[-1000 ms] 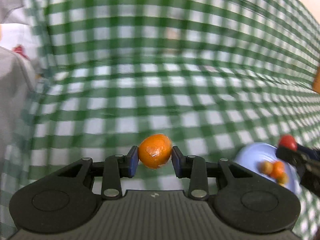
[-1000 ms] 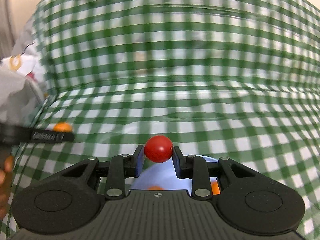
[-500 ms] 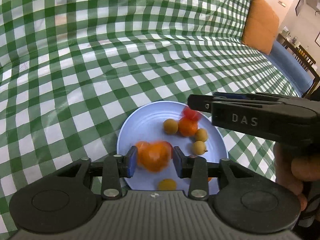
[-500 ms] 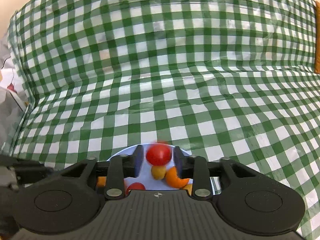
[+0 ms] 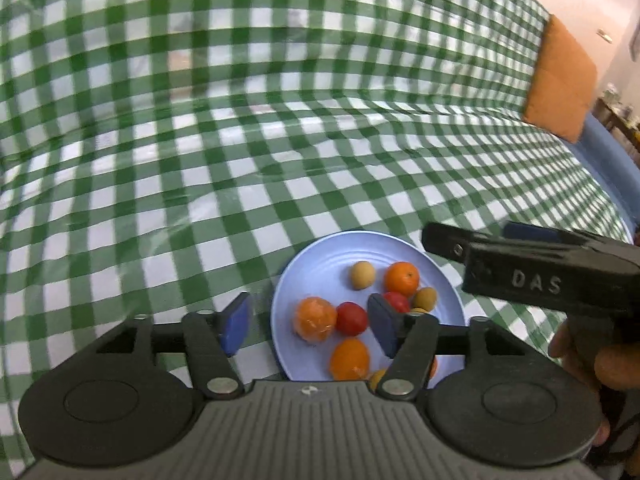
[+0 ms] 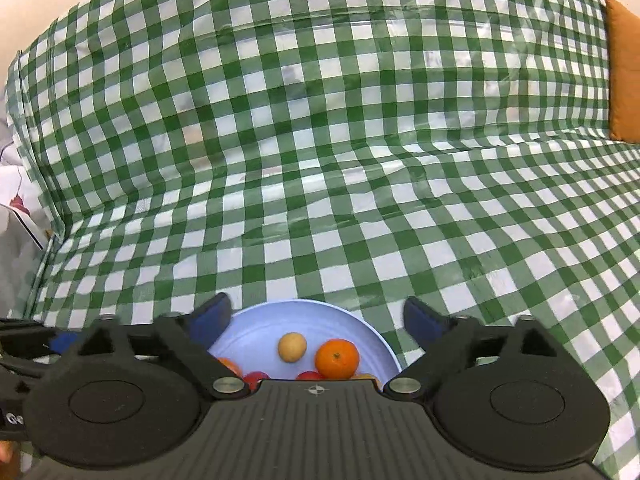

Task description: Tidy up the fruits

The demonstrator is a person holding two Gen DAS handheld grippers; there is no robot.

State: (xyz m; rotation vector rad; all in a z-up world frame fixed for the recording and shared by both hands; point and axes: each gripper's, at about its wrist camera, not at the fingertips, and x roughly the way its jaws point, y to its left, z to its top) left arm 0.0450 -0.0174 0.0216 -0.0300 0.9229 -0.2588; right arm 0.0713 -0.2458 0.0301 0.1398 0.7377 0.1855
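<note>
- The plate (image 5: 316, 264), pale blue, lies on the green-checked cloth (image 5: 280, 140), low and just right of centre in the left wrist view, and at the bottom centre of the right wrist view.
- Fruit on the plate, left wrist view: a tangerine (image 5: 401, 278) at 1 o'clock, a small tan fruit (image 5: 363, 275) beside it at 12, a wrapped-looking orange fruit (image 5: 314, 318) at 9, a tomato (image 5: 351, 318) touching it near the centre, and another orange fruit (image 5: 349, 358) at 6.
- More small fruit lie at 3 to 5 o'clock, partly hidden by the right-hand blue pad.
- Left gripper (image 5: 310, 325): jaws well apart and opening, nothing pinched; the wrapped orange fruit and tomato lie on the plate below the gap.
- Right gripper (image 6: 318, 318): jaws very wide and opening, nothing between the pads; the plate shows through the gap.
- In the left wrist view the right gripper's black body comes in from 3 o'clock over the plate's edge, a hand (image 5: 600, 360) below it.
- An orange cushion (image 5: 560, 80) sits at the cloth's far edge, at 2 o'clock.
</note>
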